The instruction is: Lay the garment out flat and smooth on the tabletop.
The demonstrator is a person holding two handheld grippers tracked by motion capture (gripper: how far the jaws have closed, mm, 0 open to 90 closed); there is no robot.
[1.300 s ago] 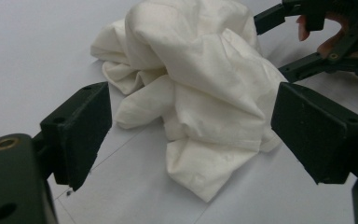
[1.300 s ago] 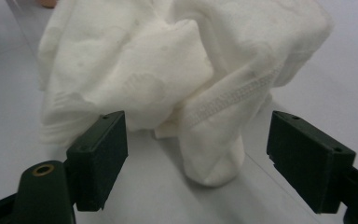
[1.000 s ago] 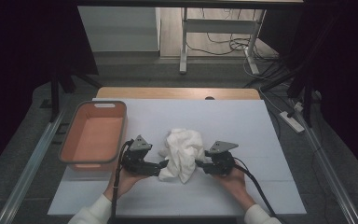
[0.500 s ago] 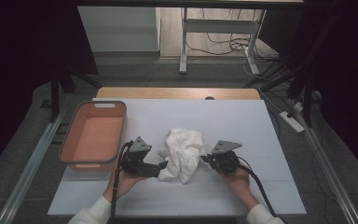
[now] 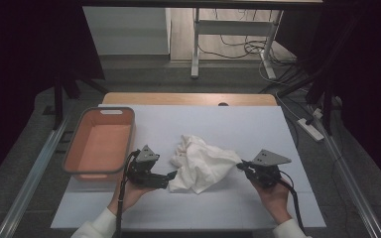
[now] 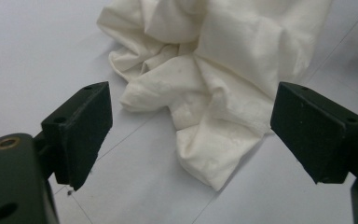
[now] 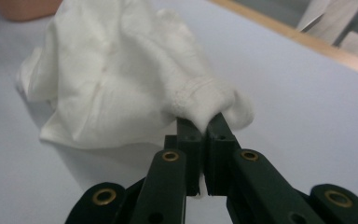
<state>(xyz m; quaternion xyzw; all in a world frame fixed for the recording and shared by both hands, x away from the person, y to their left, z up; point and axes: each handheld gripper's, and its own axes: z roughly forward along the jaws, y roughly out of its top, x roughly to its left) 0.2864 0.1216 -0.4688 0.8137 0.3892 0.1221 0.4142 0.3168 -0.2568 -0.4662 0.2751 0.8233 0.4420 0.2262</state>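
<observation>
A crumpled white cloth [image 5: 202, 163] lies in the middle of the white table [image 5: 228, 124]. My right gripper [image 5: 241, 166] is shut on the cloth's right edge, and in the right gripper view a hemmed fold of the cloth [image 7: 121, 79] is pinched between the jaws of the right gripper [image 7: 204, 122]. My left gripper [image 5: 171, 176] stands open at the cloth's lower left corner. In the left gripper view the cloth [image 6: 214, 79] lies between and just beyond the wide-apart jaws of the left gripper [image 6: 191, 135], which are not touching it.
An orange plastic bin [image 5: 99, 144] stands at the table's left side, close to my left hand. A wooden strip [image 5: 188, 99] runs along the table's far edge. Cables and a power strip [image 5: 311, 130] lie on the floor to the right.
My right gripper has pulled its edge of the cloth to the right, stretching the cloth wider. The left gripper has stayed open at the cloth's lower left.
</observation>
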